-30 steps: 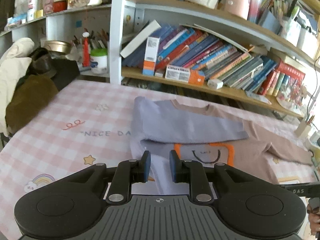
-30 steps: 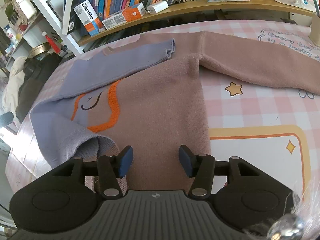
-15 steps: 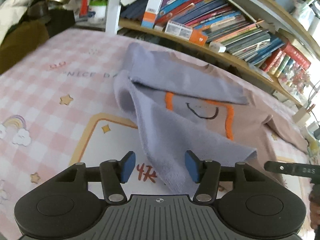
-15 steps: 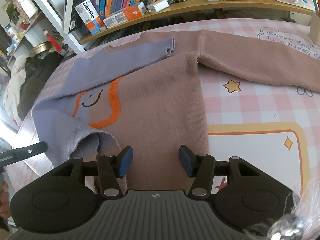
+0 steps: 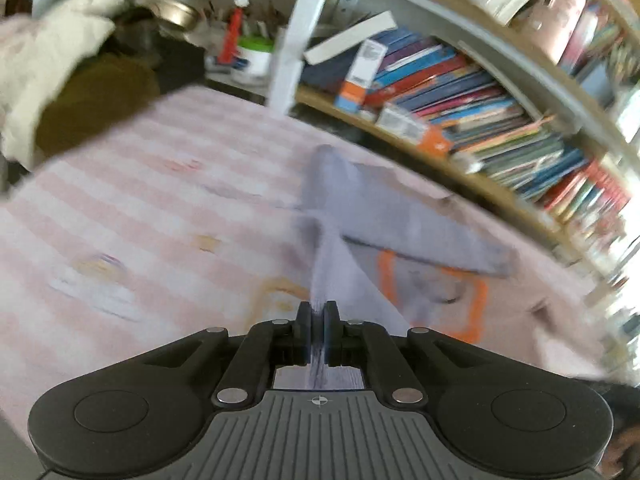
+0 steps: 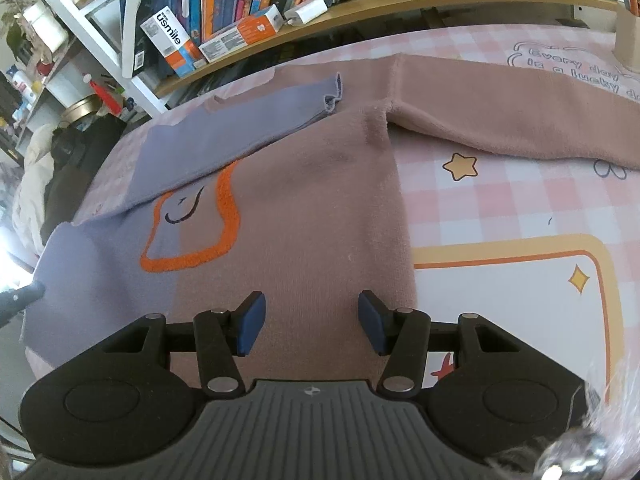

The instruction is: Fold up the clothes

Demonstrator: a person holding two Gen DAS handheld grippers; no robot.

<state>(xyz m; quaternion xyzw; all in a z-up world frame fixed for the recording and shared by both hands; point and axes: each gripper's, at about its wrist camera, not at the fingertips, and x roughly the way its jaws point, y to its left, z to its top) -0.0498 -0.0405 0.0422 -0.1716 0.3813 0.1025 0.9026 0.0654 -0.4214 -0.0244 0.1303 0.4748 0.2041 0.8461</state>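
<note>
Your sweater (image 6: 304,200) lies flat on the pink checked tablecloth (image 6: 500,208), its lower hem at the near table edge; bare cloth lies open on its brown side. Your left gripper (image 5: 319,328) is clamped on the lilac hem. Your right gripper (image 6: 311,322) hovers spread over the brown body, gripping nothing. A shelf box (image 6: 172,42) reads "usmile".

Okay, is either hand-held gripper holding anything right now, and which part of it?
The left hand-held gripper is shut on the sweater, pinching its purple bottom edge. The right hand-held gripper is open, holding nothing.
</note>
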